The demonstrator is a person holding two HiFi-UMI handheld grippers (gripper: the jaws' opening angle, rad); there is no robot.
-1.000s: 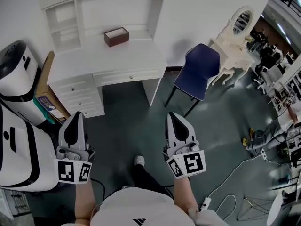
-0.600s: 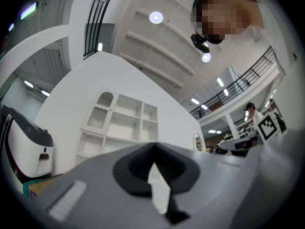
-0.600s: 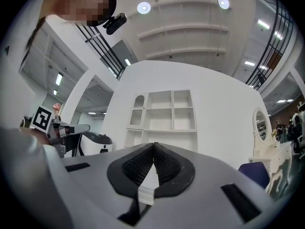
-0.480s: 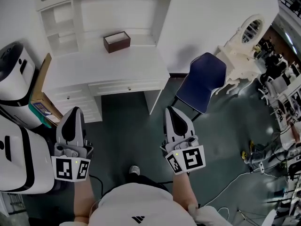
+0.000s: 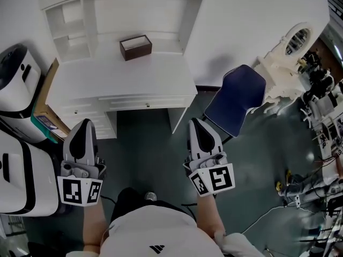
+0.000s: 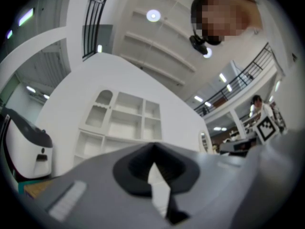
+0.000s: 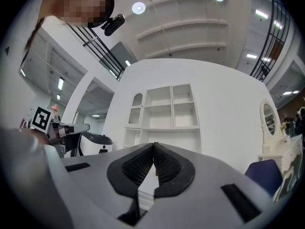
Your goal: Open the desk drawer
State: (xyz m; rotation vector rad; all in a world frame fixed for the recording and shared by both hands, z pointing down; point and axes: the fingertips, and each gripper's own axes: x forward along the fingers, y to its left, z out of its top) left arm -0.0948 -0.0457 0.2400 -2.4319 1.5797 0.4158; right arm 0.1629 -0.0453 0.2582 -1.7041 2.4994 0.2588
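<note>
Looking down from the head view, the white desk fills the upper centre of the frame, with a small brown box on its top near the shelf unit. The desk drawer runs along the front edge just under the desktop, shut flush, its small knob facing the person. The left gripper and the right gripper sit in the lower half, well apart from each other and short of the drawer front. Both point toward the desk, which reads as an approach with nothing yet touched. A blue chair stands at right, pushed aside from the knee space, so the path to the drawer looks free.

From the left gripper view, the tongs are pressed together at their tips with nothing between them. They are tilted upward, so the shelf unit shows above them and the drawer is hidden below the gripper's own body.

From the right gripper view, the ribbed pads also meet at the tip, empty. The shelf unit sits dead ahead and the chair at lower right. The drawer is out of sight here too. My guess is that the right one, nearer the knob, must spread before it can pinch.
</note>
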